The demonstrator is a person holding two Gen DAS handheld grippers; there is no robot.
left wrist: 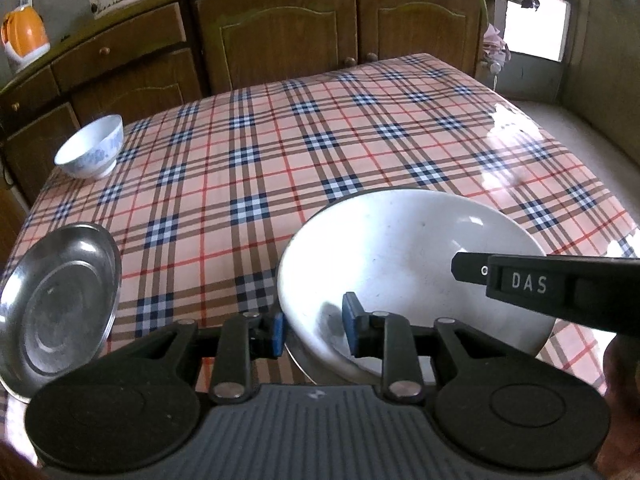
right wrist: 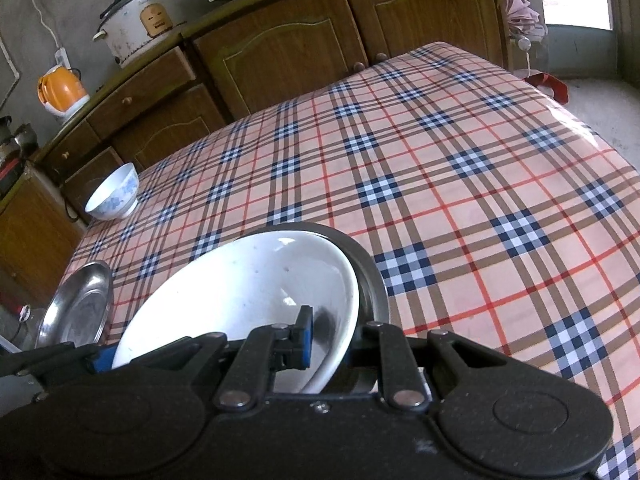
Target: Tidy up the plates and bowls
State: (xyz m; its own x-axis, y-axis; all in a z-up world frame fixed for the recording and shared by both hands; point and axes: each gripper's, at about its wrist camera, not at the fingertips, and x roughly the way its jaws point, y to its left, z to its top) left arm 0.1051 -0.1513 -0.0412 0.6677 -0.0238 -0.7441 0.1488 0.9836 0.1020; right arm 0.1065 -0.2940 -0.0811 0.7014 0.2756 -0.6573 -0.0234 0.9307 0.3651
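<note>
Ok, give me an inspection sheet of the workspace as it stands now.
Surface: plaid tablecloth over the table.
Job's things: white plate over a steel plate; second steel plate at the near left edge; blue-patterned bowl at the far left corner.
Clutter: nothing seen.
Grippers: left gripper and right gripper both clamp the white plate's rim.
Cables: white cord on the wall.
Surroundings: wooden cabinets, rice cooker, orange kettle.

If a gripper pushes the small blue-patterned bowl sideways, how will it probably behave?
The small bowl stands on a narrow foot, so it may tip. The glossy tablecloth probably lets it slide easily. It looks ceramic, probably fragile, and sits near the table edge.
</note>
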